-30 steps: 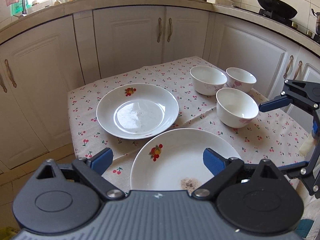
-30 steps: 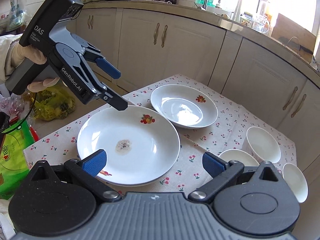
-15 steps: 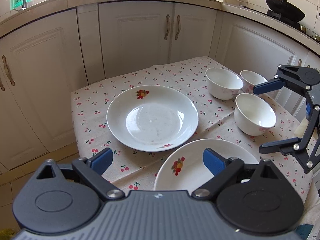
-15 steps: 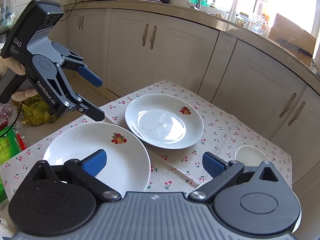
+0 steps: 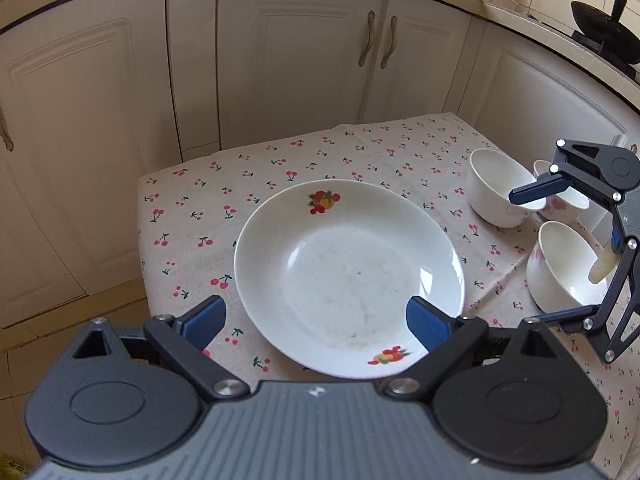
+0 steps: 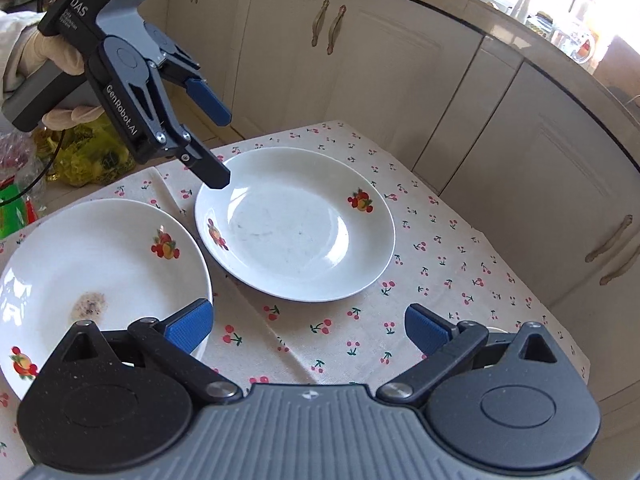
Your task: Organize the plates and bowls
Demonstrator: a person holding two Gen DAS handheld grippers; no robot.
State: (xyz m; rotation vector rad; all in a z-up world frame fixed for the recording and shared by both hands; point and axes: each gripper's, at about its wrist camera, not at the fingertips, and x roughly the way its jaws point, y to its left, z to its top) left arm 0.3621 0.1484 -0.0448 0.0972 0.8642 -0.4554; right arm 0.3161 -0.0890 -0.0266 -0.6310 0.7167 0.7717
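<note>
A white plate with fruit prints point(image 5: 348, 276) point(image 6: 296, 224) lies in the middle of the cherry-print tablecloth point(image 5: 280, 168). My left gripper point(image 5: 318, 322) point(image 6: 220, 148) hovers open over that plate's near rim, nothing between its fingers. A second plate with a brown stain point(image 6: 96, 272) lies beside it. Three white bowls point(image 5: 496, 188) point(image 5: 564, 200) point(image 5: 564, 268) stand grouped at the right. My right gripper point(image 6: 310, 326) point(image 5: 536, 258) is open and empty, above the bowls in the left wrist view.
White cabinet doors point(image 5: 304, 64) wrap closely around the table's far and right sides. A black wok point(image 5: 604, 32) sits on the counter. Bags point(image 6: 88, 152) lie on the floor past the table's left edge. A gloved hand point(image 6: 52, 52) holds the left gripper.
Both grippers moved forward and slightly down toward the clean plate. The stained plate left the left wrist view, and the bowls slid out of the right wrist view.
</note>
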